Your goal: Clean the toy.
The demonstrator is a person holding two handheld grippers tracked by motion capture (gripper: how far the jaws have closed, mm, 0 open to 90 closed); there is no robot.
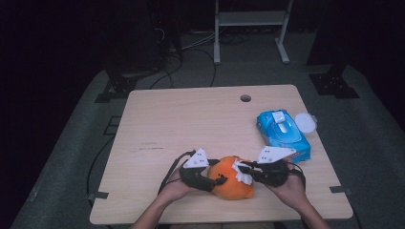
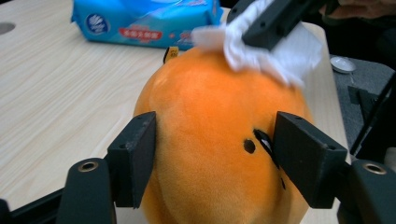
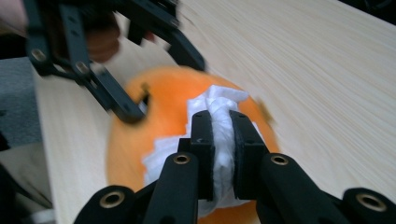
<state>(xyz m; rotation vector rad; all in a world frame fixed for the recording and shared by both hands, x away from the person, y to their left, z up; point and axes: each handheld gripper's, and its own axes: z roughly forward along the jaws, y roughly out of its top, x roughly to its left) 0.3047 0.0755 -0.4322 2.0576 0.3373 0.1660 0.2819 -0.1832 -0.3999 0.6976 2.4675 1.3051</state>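
An orange plush toy (image 1: 230, 183) lies near the table's front edge. In the left gripper view my left gripper (image 2: 215, 135) has its two black pads against both sides of the plush (image 2: 210, 93), shut on it. My right gripper (image 3: 222, 126) is shut on a crumpled white wipe (image 3: 219, 100) and holds it against the top of the plush (image 3: 163, 112). In the high view the left gripper (image 1: 217, 181) sits at the toy's left and the right gripper (image 1: 244, 168) at its upper right, with the wipe (image 1: 242, 175) between them.
A blue pack of wet wipes (image 1: 282, 133) lies at the table's right side, with a round white lid (image 1: 305, 122) beside it. A cable hole (image 1: 245, 98) sits near the far edge of the wooden table (image 1: 181, 124). Dark floor and stands lie beyond.
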